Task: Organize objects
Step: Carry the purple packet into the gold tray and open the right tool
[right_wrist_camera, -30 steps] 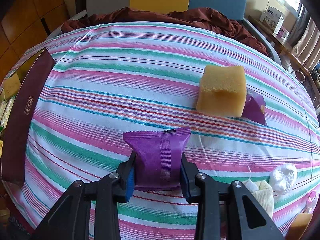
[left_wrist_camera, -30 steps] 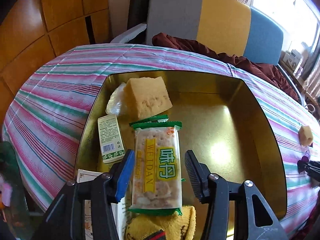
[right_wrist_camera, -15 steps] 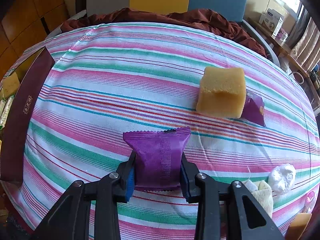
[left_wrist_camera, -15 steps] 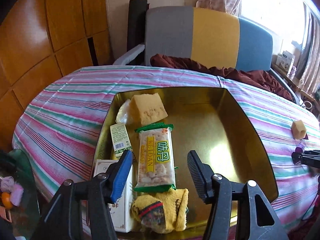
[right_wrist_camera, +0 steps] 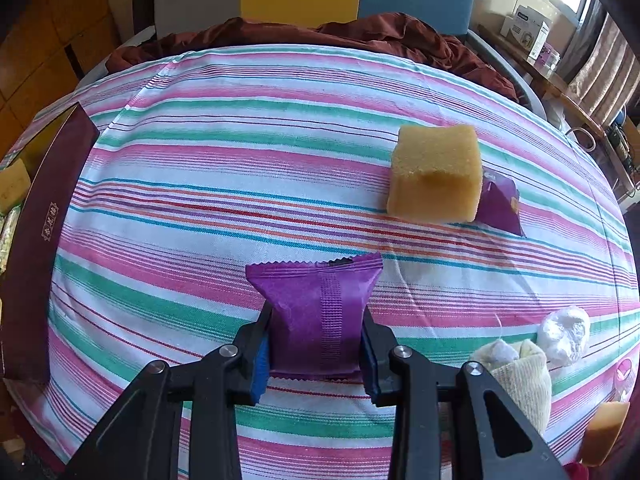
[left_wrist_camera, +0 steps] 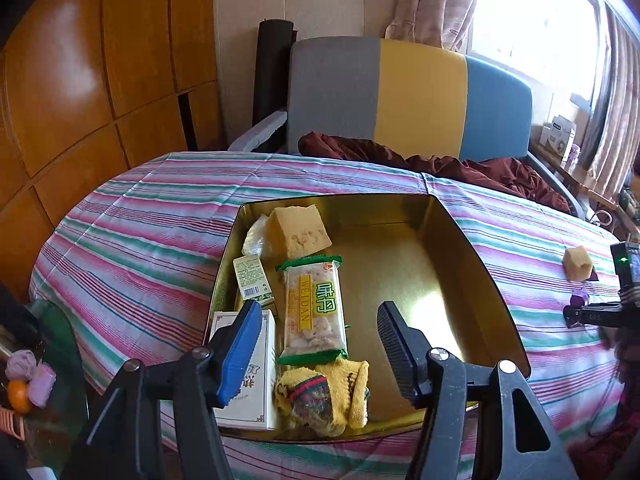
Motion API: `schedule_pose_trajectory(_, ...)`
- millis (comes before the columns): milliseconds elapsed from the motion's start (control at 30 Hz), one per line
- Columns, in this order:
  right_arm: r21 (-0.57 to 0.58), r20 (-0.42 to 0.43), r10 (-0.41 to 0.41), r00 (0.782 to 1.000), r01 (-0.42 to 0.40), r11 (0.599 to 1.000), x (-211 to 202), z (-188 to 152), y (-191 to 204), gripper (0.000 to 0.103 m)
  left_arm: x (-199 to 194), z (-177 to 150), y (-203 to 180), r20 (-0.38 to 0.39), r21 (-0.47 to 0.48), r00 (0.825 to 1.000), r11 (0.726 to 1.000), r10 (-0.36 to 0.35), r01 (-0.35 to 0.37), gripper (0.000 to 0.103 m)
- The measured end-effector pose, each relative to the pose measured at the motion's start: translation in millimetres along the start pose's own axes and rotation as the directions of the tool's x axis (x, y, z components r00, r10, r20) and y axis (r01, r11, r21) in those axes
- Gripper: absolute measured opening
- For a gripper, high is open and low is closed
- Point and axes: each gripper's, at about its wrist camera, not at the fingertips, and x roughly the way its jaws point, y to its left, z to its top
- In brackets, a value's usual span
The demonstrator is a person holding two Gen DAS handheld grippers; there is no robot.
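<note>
A gold tin box [left_wrist_camera: 472, 264] on the striped tablecloth holds a cracker pack [left_wrist_camera: 314, 310], a yellow sponge block [left_wrist_camera: 298, 232], a small green-white carton [left_wrist_camera: 252, 278], a white box [left_wrist_camera: 252, 364] and a yellow sock [left_wrist_camera: 324, 394]. My left gripper [left_wrist_camera: 316, 350] hovers above the tin's near end, jaws opening, nothing between them. My right gripper [right_wrist_camera: 316, 354] is shut on a purple snack packet [right_wrist_camera: 318, 312] over the cloth. Beyond it sit another yellow sponge block [right_wrist_camera: 436, 174] and a second purple packet [right_wrist_camera: 500, 206].
The tin's maroon outer wall [right_wrist_camera: 36, 240] stands at the left of the right wrist view. A cream sock [right_wrist_camera: 520, 372], a white wad [right_wrist_camera: 564, 330] and an orange sponge piece [right_wrist_camera: 604, 428] lie at lower right. A sofa [left_wrist_camera: 400, 96] with a dark red blanket [left_wrist_camera: 440, 160] stands behind the table.
The left gripper has drawn back and up from the cracker pack, which now lies free in the tin, and its jaws have widened. The right gripper stays still with the purple packet.
</note>
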Motion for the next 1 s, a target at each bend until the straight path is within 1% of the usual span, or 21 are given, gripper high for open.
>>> schedule_pose_trajectory(67, 0.014, -0.004, 0.016, 1.000, -0.015, 1.000, -3.0, -1.9, 3.7, 0.035, -0.2, -1.4, 1.7, -0.003, -0.005, 1.000, 1.000, -0.003, 0.003, 0.061)
schedule_pose_trajectory(167, 0.052, -0.014, 0.083, 0.996, -0.082, 0.995, -8.3, -3.5, 10.3, 0.035, -0.6, -3.8, 4.3, -0.005, -0.012, 1.000, 1.000, -0.005, 0.005, 0.061)
schedule_pose_trajectory(233, 0.065, 0.001, 0.119, 0.993, -0.119, 0.991, -15.6, -3.6, 18.5, 0.035, -0.4, -5.2, 6.5, -0.007, -0.018, 1.000, 1.000, -0.004, 0.003, 0.061)
schedule_pose_trajectory(333, 0.052, 0.043, 0.173, 0.984, -0.175, 0.983, -32.3, 0.6, 37.2, 0.035, -1.4, -7.3, 10.7, -0.007, -0.027, 1.000, 1.000, -0.005, 0.005, 0.061)
schedule_pose_trajectory(433, 0.006, 0.095, 0.236, 0.967, -0.238, 0.971, -56.0, 9.1, 64.8, 0.035, -1.4, -9.1, 15.8, -0.009, -0.040, 1.000, 0.999, -0.003, 0.003, 0.062)
schedule_pose_trajectory(500, -0.043, 0.124, 0.280, 0.952, -0.277, 0.960, -73.0, 12.4, 88.4, 0.035, -2.0, -10.3, 19.7, -0.008, -0.051, 1.000, 0.999, -0.002, 0.002, 0.062)
schedule_pose_trajectory(600, -0.131, 0.146, 0.354, 0.924, -0.337, 0.932, -94.9, 18.2, 130.6, 0.035, -3.4, -11.2, 26.8, -0.004, -0.069, 1.000, 0.998, -0.002, 0.001, 0.062)
schedule_pose_trajectory(700, -0.223, 0.130, 0.413, 0.901, -0.380, 0.898, -102.8, 21.4, 178.5, 0.035, -5.3, -10.2, 39.6, 0.003, -0.093, 1.000, 0.996, 0.010, -0.010, 0.063)
schedule_pose_trajectory(800, -0.283, 0.089, 0.443, 0.892, -0.404, 0.870, -97.0, 21.1, 222.4, 0.035, -7.6, -9.4, 56.0, 0.009, -0.127, 0.999, 0.991, 0.036, -0.035, 0.064)
schedule_pose_trajectory(933, -0.312, 0.002, 0.446, 0.895, -0.423, 0.850, -69.0, 19.5, 272.6, 0.035, -8.1, -13.6, 74.1, 0.002, -0.165, 0.998, 0.984, 0.064, -0.063, 0.065)
schedule_pose_trajectory(1000, -0.316, -0.040, 0.429, 0.902, -0.419, 0.852, -51.9, 16.7, 291.5, 0.035, -7.2, -17.3, 80.7, -0.008, -0.178, 0.998, 0.982, 0.068, -0.068, 0.065)
